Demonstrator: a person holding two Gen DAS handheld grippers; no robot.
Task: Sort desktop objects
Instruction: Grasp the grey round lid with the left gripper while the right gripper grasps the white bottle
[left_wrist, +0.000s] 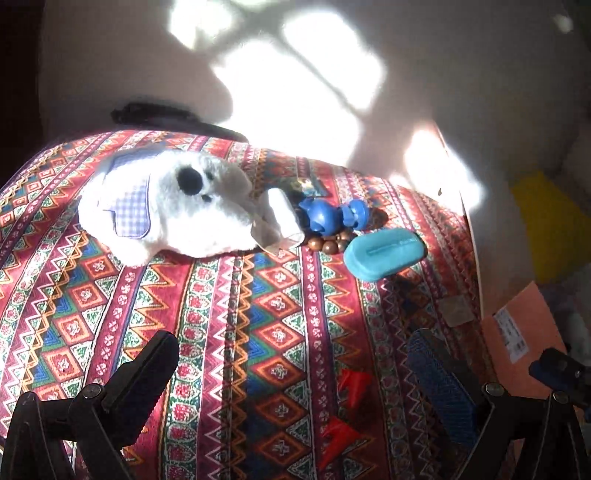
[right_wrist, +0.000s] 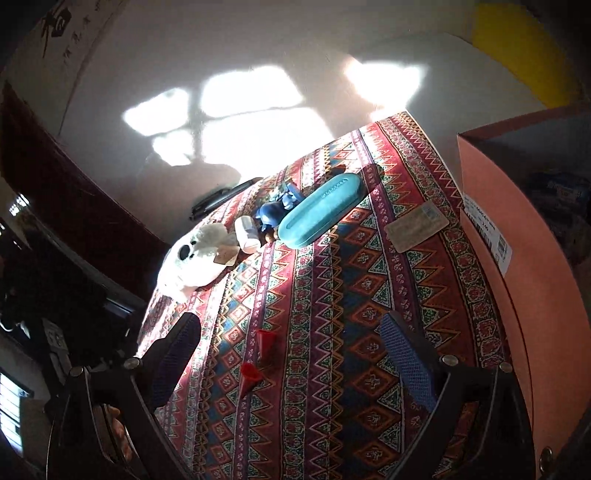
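Setting: a table under a red patterned cloth (right_wrist: 332, 295), sun striking the wall behind it.

Left gripper (left_wrist: 295, 373): jaws spread wide and holding nothing, hovering over the cloth at the bottom of the left wrist frame.

Right gripper (right_wrist: 291, 332): jaws also wide apart and bare, low in the right wrist frame.

Red cones (right_wrist: 258, 354): two small red pieces lie on the cloth between the right gripper's fingers, ahead of the tips, and near the lower middle of the left wrist frame (likely the nearest pick).

Cluster: plush dog (left_wrist: 166, 206), a white roll (left_wrist: 284, 218), a blue toy figure (left_wrist: 332, 218), wooden beads (left_wrist: 328, 243) and a teal case (left_wrist: 384, 253) sit bunched in the middle of the left wrist frame, well beyond both sets of jaws.

Card (right_wrist: 417, 225): a flat card lies alone, right of centre in the right wrist frame.

Box (right_wrist: 517, 258): an open orange carton stands at the right edge, probably where sorted things go.

Why so: both grippers appear held open in readiness, nothing yet picked.
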